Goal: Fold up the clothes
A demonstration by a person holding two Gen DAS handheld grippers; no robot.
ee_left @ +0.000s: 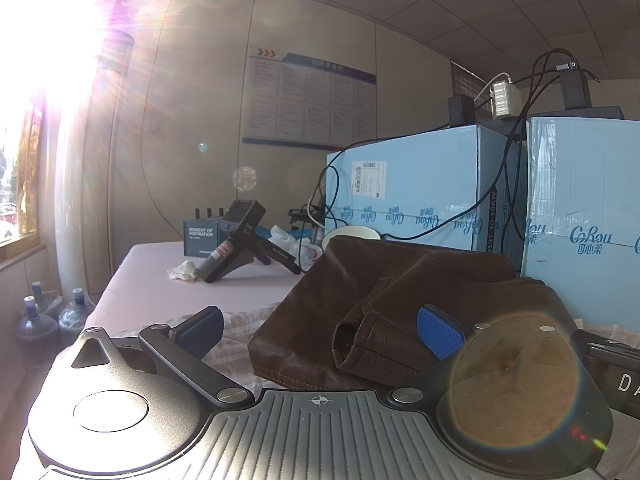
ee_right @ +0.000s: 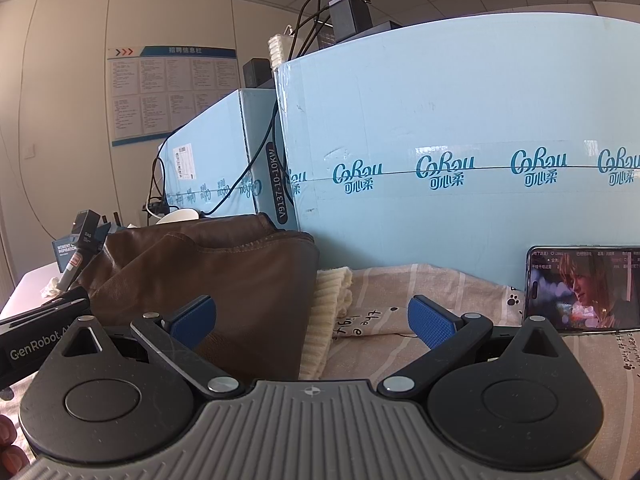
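A folded brown leather jacket [ee_left: 360, 300] lies on the table, a sleeve cuff [ee_left: 360, 344] facing my left gripper. My left gripper [ee_left: 320, 330] is open, its blue pads either side of the jacket's near edge, holding nothing. In the right wrist view the jacket [ee_right: 224, 280] lies left of centre with a cream knit garment [ee_right: 326, 320] beside it. My right gripper [ee_right: 312, 320] is open and empty, straddling the edge of the jacket and the knit. Both garments rest on a printed beige cloth [ee_right: 420, 292].
Large light-blue cartons [ee_right: 460, 132] stand right behind the clothes, with chargers and cables on top. A phone [ee_right: 584, 288] playing video leans at the right. A spare gripper [ee_left: 244, 240], a small box [ee_left: 200, 238] and crumpled tissue [ee_left: 184, 270] sit farther back on the table [ee_left: 152, 280]. Water bottles [ee_left: 36, 320] stand on the floor.
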